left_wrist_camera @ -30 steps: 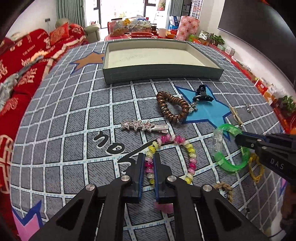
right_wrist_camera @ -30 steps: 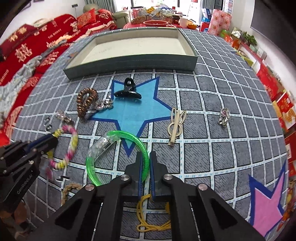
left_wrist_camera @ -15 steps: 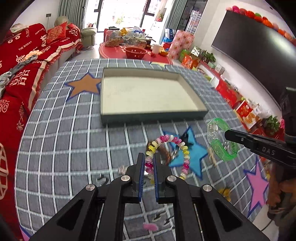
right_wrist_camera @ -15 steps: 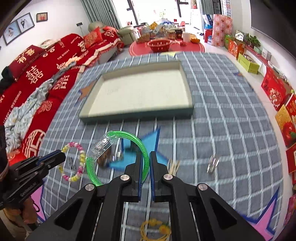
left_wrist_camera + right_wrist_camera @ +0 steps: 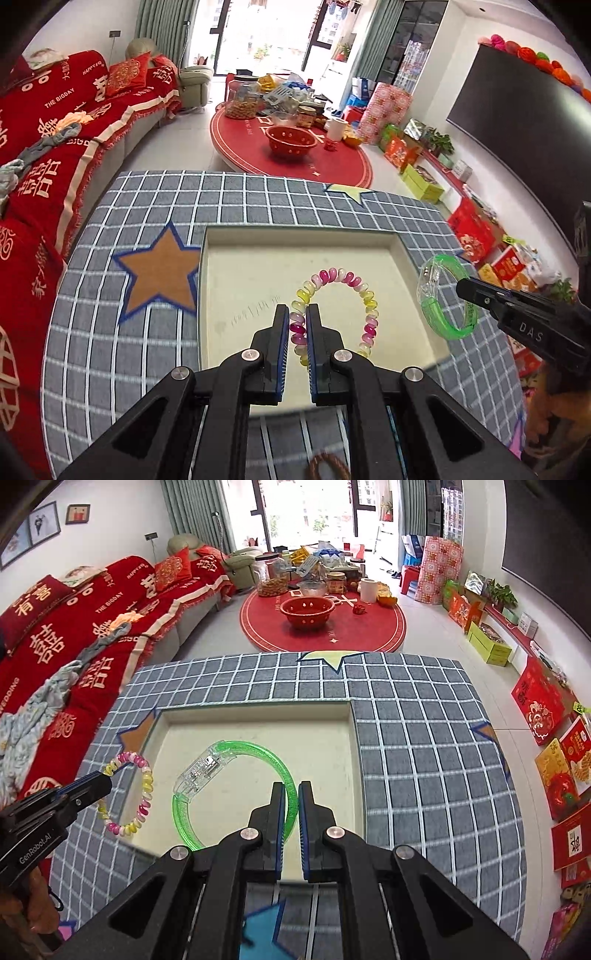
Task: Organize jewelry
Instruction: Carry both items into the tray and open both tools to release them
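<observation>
Over the cream-lined tray [image 5: 400, 254], the left gripper [image 5: 297, 326] is clenched on a pink-and-yellow spiral bracelet [image 5: 364, 295], and the right gripper [image 5: 291, 806] on a green translucent bangle [image 5: 275, 760]. Both 2 pieces hang above the tray's floor, apparently held there for dropping in.

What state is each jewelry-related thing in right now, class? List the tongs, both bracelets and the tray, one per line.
Left tongs: shut on the beaded bracelet.
Right tongs: shut on the green bangle.
Beaded bracelet: held up, hanging over the tray.
Green bangle: held up, hanging over the tray.
Tray: nothing visibly lying in it.
</observation>
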Demonstrator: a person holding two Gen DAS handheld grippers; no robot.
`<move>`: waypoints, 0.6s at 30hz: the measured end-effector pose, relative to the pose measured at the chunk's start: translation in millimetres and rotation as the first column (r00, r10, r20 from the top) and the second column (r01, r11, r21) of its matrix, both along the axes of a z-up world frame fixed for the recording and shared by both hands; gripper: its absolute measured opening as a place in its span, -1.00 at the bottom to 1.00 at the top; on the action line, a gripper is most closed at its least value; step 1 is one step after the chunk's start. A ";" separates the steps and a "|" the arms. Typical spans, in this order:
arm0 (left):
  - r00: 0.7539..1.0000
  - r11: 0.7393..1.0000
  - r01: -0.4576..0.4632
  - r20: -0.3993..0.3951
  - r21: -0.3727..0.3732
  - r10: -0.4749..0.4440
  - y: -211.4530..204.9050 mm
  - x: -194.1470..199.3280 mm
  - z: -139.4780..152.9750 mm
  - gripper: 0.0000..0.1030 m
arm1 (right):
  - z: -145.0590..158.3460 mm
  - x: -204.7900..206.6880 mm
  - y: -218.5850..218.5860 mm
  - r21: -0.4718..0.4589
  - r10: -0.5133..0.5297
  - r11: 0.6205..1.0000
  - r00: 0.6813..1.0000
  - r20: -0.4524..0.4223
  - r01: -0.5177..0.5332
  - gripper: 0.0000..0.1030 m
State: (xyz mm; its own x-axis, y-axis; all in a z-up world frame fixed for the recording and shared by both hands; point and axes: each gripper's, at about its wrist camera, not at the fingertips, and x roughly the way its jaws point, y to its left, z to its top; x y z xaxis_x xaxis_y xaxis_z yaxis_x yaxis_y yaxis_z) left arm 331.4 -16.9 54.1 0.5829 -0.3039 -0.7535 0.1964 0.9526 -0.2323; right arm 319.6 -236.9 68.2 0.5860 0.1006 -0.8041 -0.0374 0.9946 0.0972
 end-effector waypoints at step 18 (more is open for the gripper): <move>0.997 0.971 -0.025 -0.069 0.238 0.042 -31.0 69.9 -88.5 -0.56 | -100.4 73.8 3.9 -0.016 -0.063 0.998 0.987 -0.149 0.062 -0.85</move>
